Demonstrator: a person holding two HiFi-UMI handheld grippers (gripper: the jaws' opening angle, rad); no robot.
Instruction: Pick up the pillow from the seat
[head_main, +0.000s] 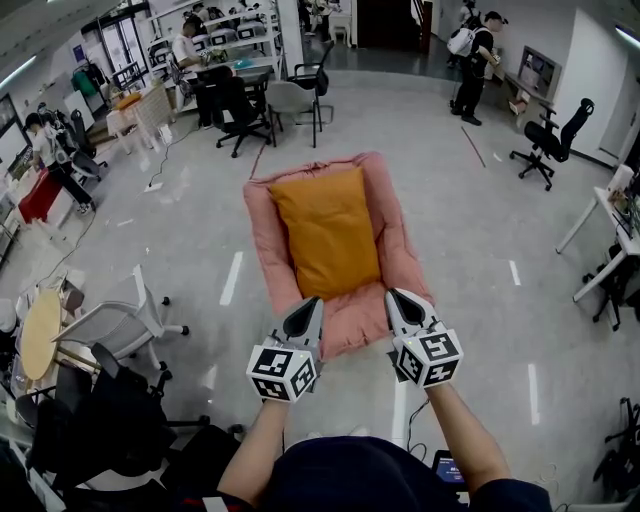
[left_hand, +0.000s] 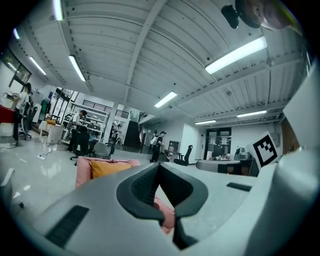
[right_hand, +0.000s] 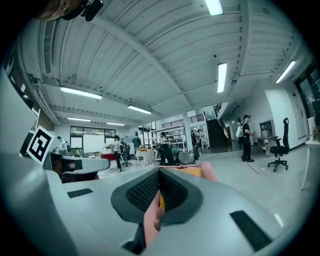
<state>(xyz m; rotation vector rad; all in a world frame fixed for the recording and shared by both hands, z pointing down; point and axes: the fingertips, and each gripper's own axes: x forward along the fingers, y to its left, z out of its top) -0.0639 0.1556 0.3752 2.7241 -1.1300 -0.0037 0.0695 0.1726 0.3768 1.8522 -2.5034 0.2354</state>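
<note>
My left claw (head_main: 313, 301) and right claw (head_main: 392, 294) both have their jaws pressed together, empty, at the near edge of the pink seat (head_main: 267, 236). At twelve o'clock beyond them the orange pillow (head_main: 327, 232) lies flat on the seat, plump, rectangular and lengthwise.

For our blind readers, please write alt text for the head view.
An orange pillow lies on a pink cushioned seat on the grey floor of an open office. In the foreground, the person's left gripper and right gripper, both shut, point at the seat's near edge.
</note>
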